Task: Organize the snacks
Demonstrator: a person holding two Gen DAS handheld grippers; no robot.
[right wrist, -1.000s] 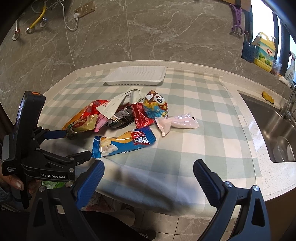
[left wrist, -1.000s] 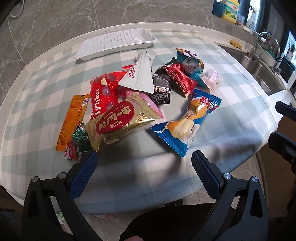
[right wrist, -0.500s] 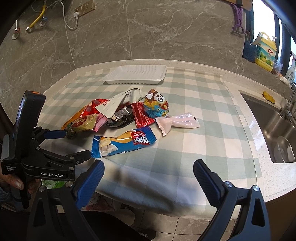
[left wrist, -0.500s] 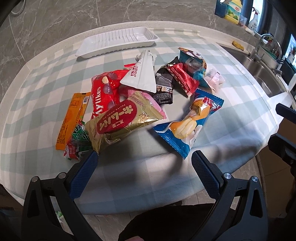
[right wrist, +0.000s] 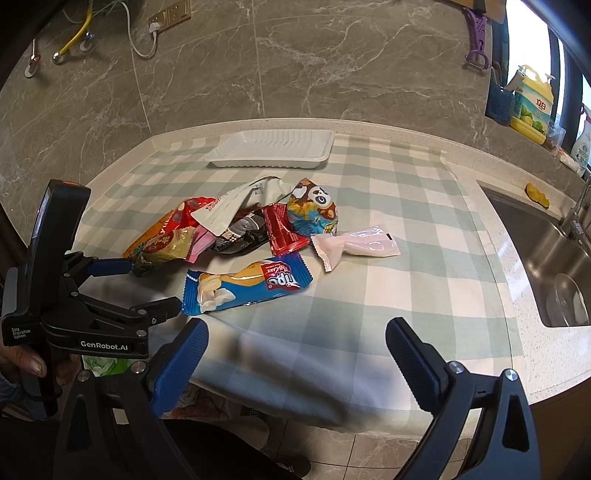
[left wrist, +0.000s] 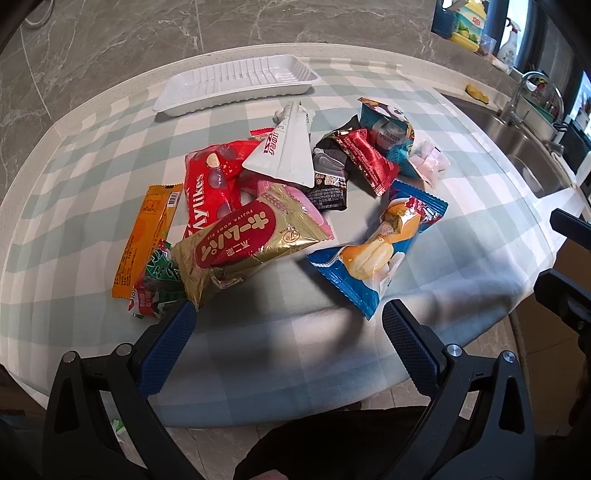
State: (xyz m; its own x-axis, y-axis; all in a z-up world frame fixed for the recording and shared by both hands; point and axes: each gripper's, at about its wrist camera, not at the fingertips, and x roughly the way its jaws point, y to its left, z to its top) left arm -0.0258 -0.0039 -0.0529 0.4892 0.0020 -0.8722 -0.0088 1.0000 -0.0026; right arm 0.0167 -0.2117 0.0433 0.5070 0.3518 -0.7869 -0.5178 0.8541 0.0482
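Note:
A heap of snack packets lies mid-table on the checked cloth: a gold pie packet (left wrist: 240,245), a red candy bag (left wrist: 208,184), an orange bar (left wrist: 146,236), a white pouch (left wrist: 288,151), a blue cake packet (left wrist: 384,247) (right wrist: 247,288), a panda bag (right wrist: 314,212) and a pink packet (right wrist: 354,245). A white ribbed tray (left wrist: 236,83) (right wrist: 273,147) stands empty behind them. My left gripper (left wrist: 290,314) hangs open just short of the gold packet and the blue cake packet. My right gripper (right wrist: 297,332) is open over the cloth's front edge, holding nothing.
A steel sink (right wrist: 546,266) with a tap (left wrist: 517,96) lies to the right. Bottles (right wrist: 532,103) stand on the back ledge by the window. The marble wall carries sockets and cables (right wrist: 147,33). A hand grips the left gripper's handle (right wrist: 33,365).
The left gripper has crept forward and slightly down, so the snack heap sits nearer its fingertips. The right gripper has barely moved. Both stay open.

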